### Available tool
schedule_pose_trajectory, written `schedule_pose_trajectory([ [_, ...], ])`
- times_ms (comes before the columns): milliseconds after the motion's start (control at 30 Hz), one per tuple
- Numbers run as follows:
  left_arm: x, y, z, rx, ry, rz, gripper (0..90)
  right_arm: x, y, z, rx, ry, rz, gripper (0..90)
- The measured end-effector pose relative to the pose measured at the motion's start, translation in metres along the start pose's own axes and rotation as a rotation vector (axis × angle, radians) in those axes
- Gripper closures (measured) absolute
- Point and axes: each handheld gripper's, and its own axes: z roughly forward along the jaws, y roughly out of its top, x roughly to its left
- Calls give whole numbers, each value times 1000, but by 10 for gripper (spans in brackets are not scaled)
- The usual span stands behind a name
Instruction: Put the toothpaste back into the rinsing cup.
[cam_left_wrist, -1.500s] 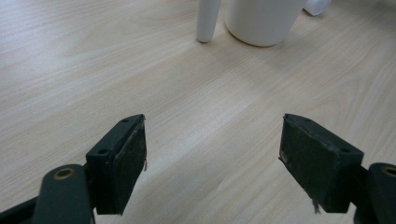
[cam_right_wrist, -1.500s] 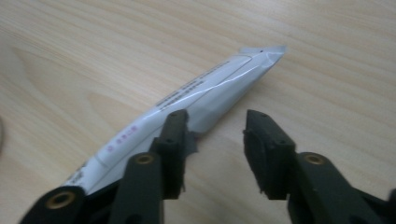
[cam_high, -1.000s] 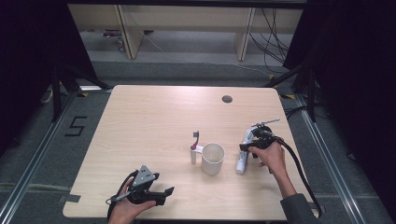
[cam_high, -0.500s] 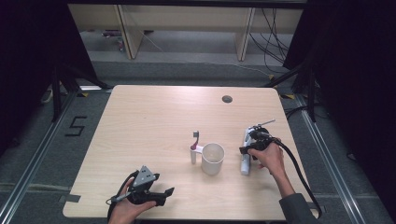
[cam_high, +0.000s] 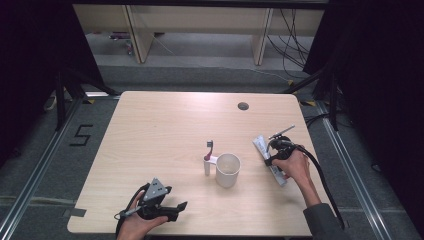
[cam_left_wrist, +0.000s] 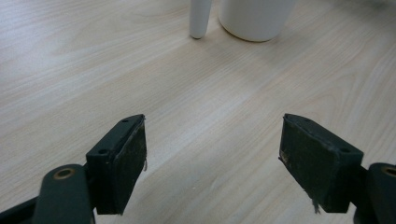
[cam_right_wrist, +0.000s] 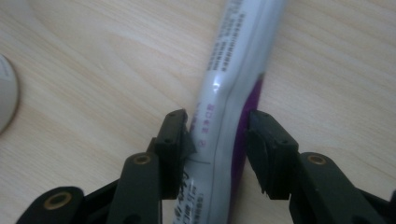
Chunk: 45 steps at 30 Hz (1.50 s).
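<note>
Right gripper (cam_high: 271, 159) sits at the right side of the table (cam_high: 165, 130), pointed down at a white-and-purple toothpaste tube (cam_high: 269, 161) that lies flat on the wood, right of the white cup (cam_high: 227, 170). Right hand (cam_high: 296, 166) wraps the gripper body from the near side, forearm coming in from the lower right, cable trailing back along it. In the right gripper view the tube (cam_right_wrist: 233, 93) runs lengthwise between the jaws, which have just been closing; both pads touch its sides and the tube wall is dented, so gripping the tube. Left gripper (cam_high: 175, 207) rests low at the near left edge, held level in the left hand (cam_high: 142, 222), aimed right toward the cup; its jaws stand wide apart over bare wood. Toothbrush (cam_high: 208, 157) stands just left of the cup.
</note>
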Motion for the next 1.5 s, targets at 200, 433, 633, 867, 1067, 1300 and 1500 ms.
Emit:
schedule_pose_trajectory([
  [200,0,0,1,-2,-2,-4,232,0,1,1,16,-8,-27,606],
  [433,0,0,0,0,5,-2,231,-7,6,-3,44,-26,-123,761],
  [633,0,0,1,2,-2,-4,232,-5,4,-3,109,9,-163,765],
  [867,-1,0,1,0,3,-5,232,-5,3,-2,158,33,-223,764],
  [1067,-1,0,1,0,4,-4,232,-4,3,0,166,33,-232,764],
  [1300,0,0,2,2,0,-3,232,-3,5,2,179,29,-241,764],
  [1500,1,0,2,-1,7,6,232,-4,7,4,200,36,-262,765],
])
